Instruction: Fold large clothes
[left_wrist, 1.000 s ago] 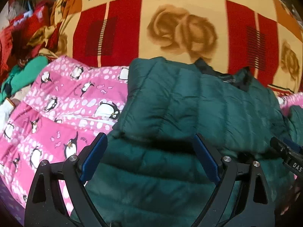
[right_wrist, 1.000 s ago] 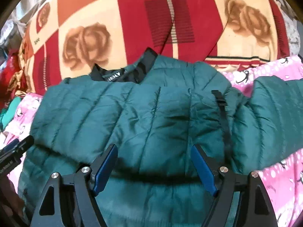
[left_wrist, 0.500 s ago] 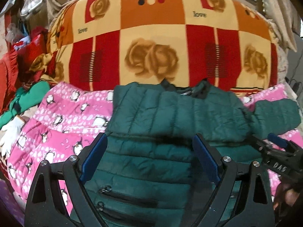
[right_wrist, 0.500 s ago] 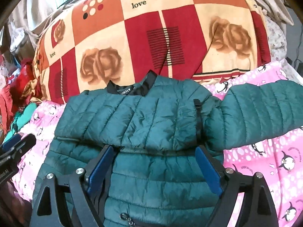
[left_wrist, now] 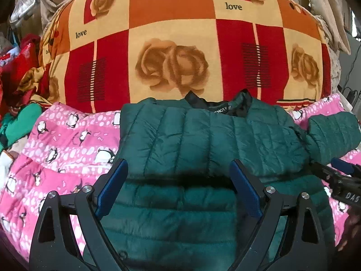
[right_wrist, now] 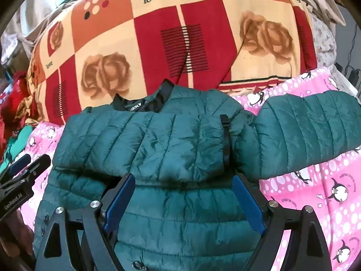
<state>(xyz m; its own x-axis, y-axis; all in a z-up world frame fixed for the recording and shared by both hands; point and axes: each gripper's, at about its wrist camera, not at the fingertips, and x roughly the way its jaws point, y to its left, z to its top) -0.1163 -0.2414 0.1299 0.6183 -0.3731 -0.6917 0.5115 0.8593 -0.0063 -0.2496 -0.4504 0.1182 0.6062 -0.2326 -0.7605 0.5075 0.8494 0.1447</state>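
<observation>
Pink penguin bedding (left_wrist: 67,149) spreads under our green puffer jacket (left_wrist: 203,140), one sleeve folded across its chest, the other stretched out sideways. Our left gripper (left_wrist: 179,181) and right gripper (right_wrist: 183,194) hover wide apart above it, holding nothing.

Pink penguin-print bedspread (left_wrist: 67,149) below a red-and-cream rose-patterned blanket (left_wrist: 180,45); cluttered red fabrics (left_wrist: 20,67) beside.

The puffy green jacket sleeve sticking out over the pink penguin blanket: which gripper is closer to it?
Right. The right gripper hovers open over the jacket's body, beside the unfolded puffy green sleeve. The left gripper hovers open on the far side from it.
</observation>
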